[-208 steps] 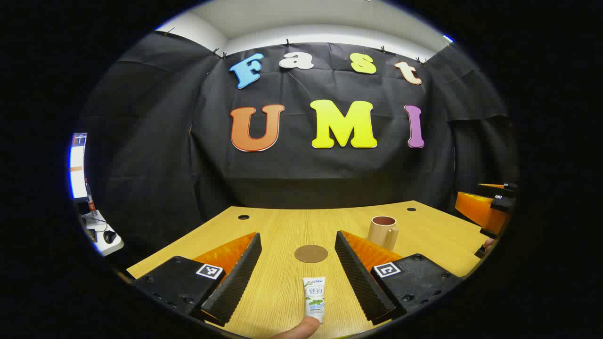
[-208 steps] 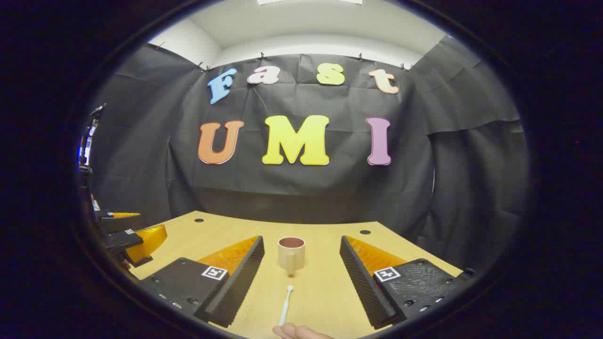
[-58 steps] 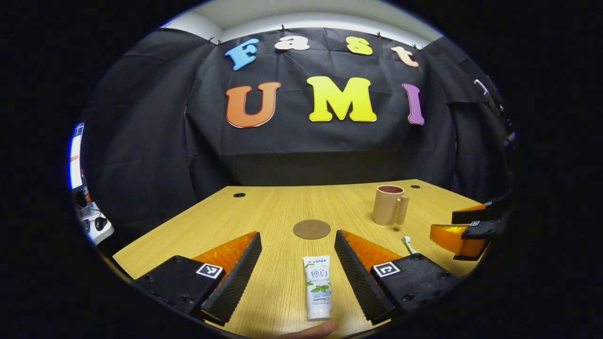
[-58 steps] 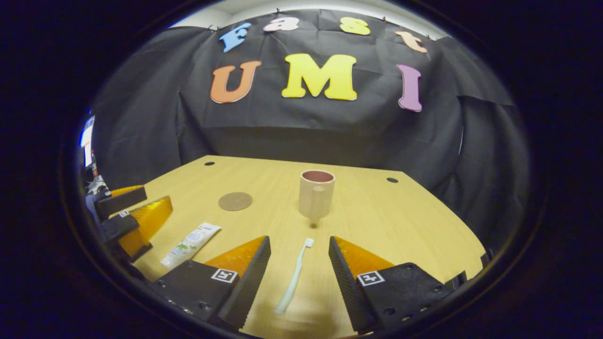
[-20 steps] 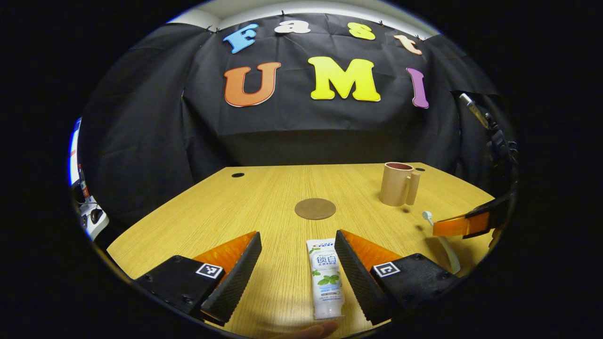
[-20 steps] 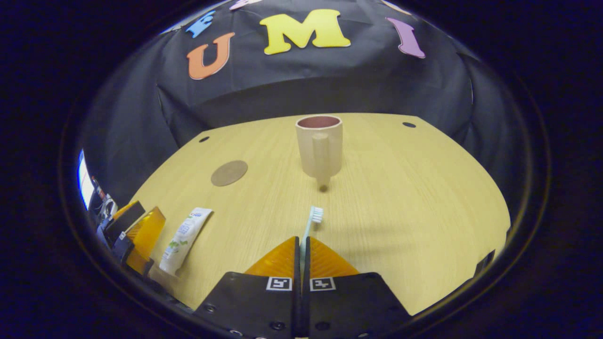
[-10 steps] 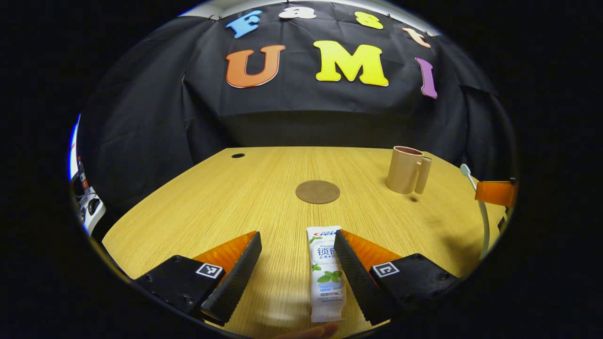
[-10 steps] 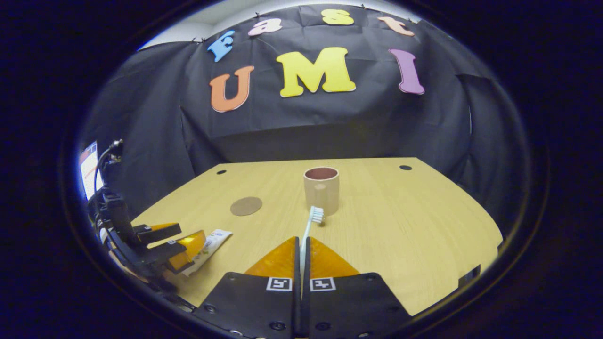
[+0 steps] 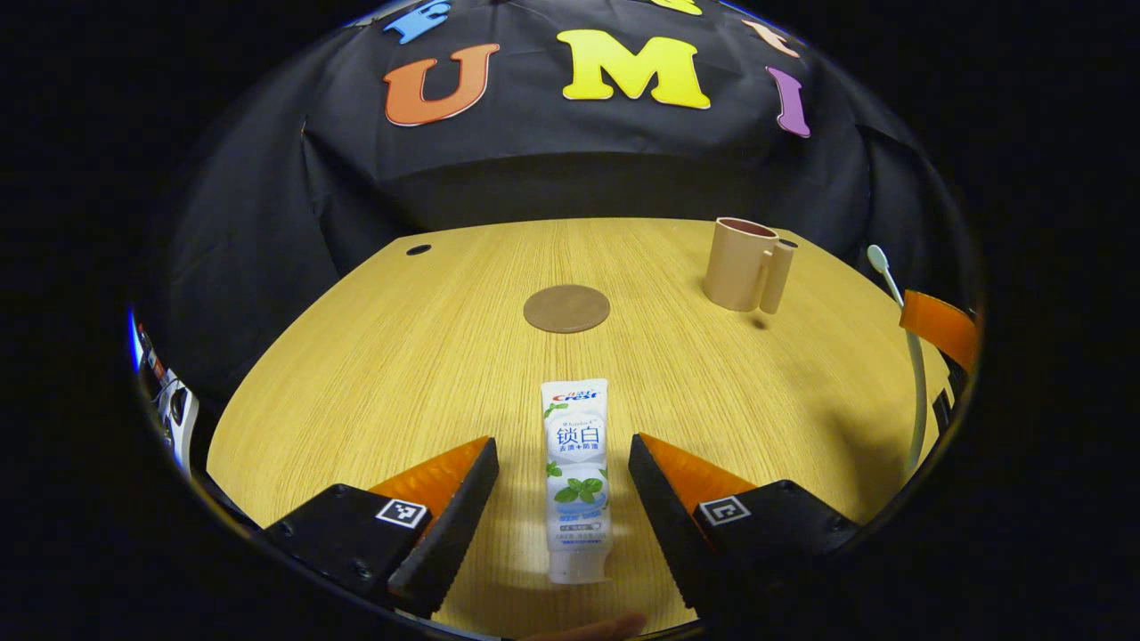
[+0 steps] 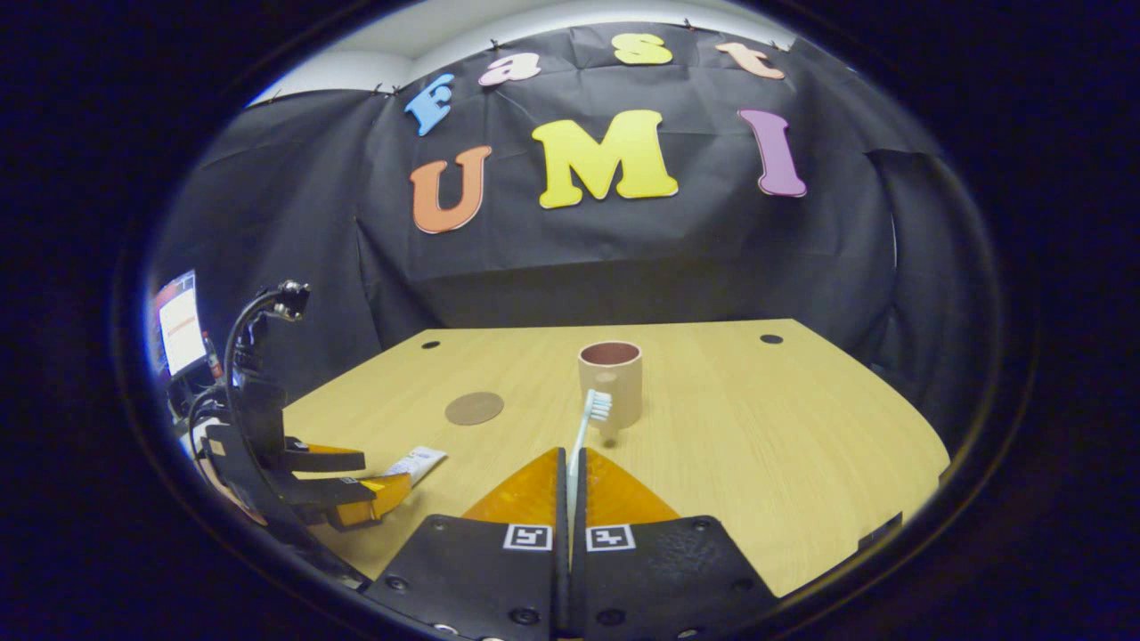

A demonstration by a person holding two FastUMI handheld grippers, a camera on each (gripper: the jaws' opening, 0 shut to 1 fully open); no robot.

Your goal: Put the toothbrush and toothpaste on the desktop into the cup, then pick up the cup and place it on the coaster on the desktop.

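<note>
The right gripper (image 10: 567,463), clamped on the toothbrush (image 10: 588,423), has lifted it off the desktop (image 10: 757,427) toward the cup (image 10: 611,374) (insertion looks next). The left gripper (image 9: 561,485) has come down, fingers apart, straddling the toothpaste (image 9: 575,472); the coaster (image 9: 566,308) lies beyond.

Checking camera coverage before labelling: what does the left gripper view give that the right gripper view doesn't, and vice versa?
Left gripper view: the whole toothpaste lying flat on the table, between the fingers of the open left hand-held gripper.
Right gripper view: the right hand-held gripper shut on the toothbrush handle, with the brush head in front of the cup.
Both: the upright cup, the bare coaster, and the table.
</note>
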